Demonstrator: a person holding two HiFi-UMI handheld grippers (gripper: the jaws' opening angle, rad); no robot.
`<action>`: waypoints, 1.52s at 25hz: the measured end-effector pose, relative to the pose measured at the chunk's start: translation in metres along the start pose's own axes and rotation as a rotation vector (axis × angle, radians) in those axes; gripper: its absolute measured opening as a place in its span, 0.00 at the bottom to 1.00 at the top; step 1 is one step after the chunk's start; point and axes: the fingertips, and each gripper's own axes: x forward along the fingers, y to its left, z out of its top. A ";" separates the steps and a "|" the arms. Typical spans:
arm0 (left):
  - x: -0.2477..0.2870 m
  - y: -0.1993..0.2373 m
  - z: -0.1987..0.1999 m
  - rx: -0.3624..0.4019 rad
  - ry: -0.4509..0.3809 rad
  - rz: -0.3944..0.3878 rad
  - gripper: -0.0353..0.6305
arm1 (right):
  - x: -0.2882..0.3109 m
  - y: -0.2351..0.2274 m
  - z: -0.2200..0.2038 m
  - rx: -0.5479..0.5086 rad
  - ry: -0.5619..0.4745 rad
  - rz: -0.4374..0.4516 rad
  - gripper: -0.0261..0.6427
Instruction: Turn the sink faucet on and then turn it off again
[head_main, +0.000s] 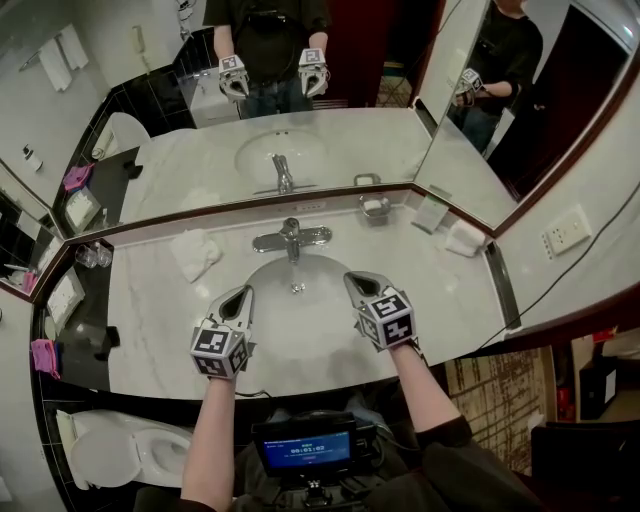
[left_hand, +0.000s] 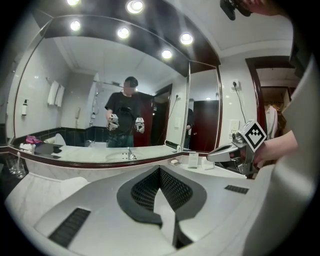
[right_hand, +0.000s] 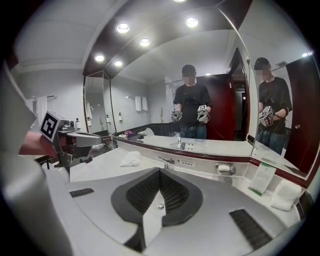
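The chrome faucet (head_main: 291, 238) stands at the back of the oval white sink (head_main: 320, 335), its handles level; I see no stream of water. My left gripper (head_main: 244, 293) hovers over the basin's left rim, shut with nothing held. My right gripper (head_main: 351, 280) hovers over the right rim, also shut and empty. Both tips point toward the faucet and stay a short way in front of it. In the right gripper view the faucet (right_hand: 166, 161) shows just beyond the shut jaws (right_hand: 160, 171), with the left gripper (right_hand: 87, 139) off to the left. The left gripper view shows shut jaws (left_hand: 160, 168) and the right gripper (left_hand: 222, 153).
A crumpled white cloth (head_main: 195, 252) lies left of the faucet. A soap dish (head_main: 375, 206), a card (head_main: 432, 214) and a folded towel (head_main: 465, 237) sit at the back right. Glasses (head_main: 92, 256) stand far left. Mirrors line the wall behind the marble counter (head_main: 450, 300). A toilet (head_main: 130, 455) is lower left.
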 end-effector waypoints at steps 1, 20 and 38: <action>0.000 -0.001 -0.001 0.003 0.002 0.000 0.05 | 0.001 -0.001 -0.001 -0.001 0.002 0.001 0.07; 0.038 -0.004 -0.008 0.083 0.036 -0.017 0.19 | 0.026 -0.007 -0.008 -0.018 0.052 0.025 0.07; 0.212 0.049 -0.064 0.791 0.291 -0.126 0.45 | 0.120 -0.033 -0.020 0.034 0.091 0.001 0.07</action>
